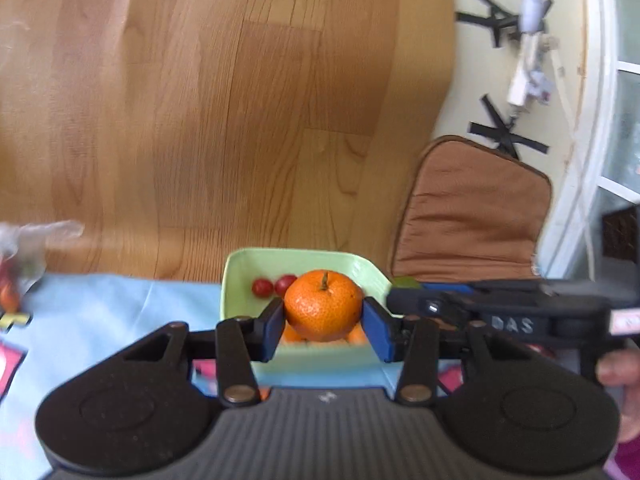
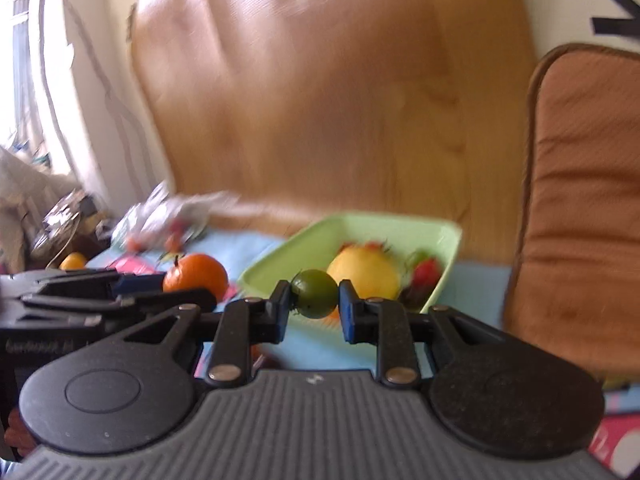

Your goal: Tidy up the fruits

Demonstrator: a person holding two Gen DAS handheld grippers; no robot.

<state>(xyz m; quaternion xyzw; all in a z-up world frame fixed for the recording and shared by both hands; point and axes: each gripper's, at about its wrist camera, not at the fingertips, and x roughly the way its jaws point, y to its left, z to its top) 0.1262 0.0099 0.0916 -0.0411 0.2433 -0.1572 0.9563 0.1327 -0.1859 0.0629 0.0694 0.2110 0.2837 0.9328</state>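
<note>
While the left gripper (image 1: 323, 322) is clamping an orange (image 1: 322, 305), the right gripper (image 2: 313, 307) is pinching a small green fruit (image 2: 314, 293) beside the green tray (image 2: 404, 222).

The tray (image 1: 240, 276) lies on the cloth (image 1: 120, 312), with the table (image 1: 240, 120) stretching beyond it at 12 o'clock and a cushion (image 1: 472, 208) at 2 o'clock. Two tomatoes (image 1: 262, 287) lie in the tray. At 9 o'clock a bag (image 1: 28, 248) lies at the cloth's edge.

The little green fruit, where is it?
In the right wrist view, the green fruit sits pinched in the right gripper, in front of the green tray.
</note>
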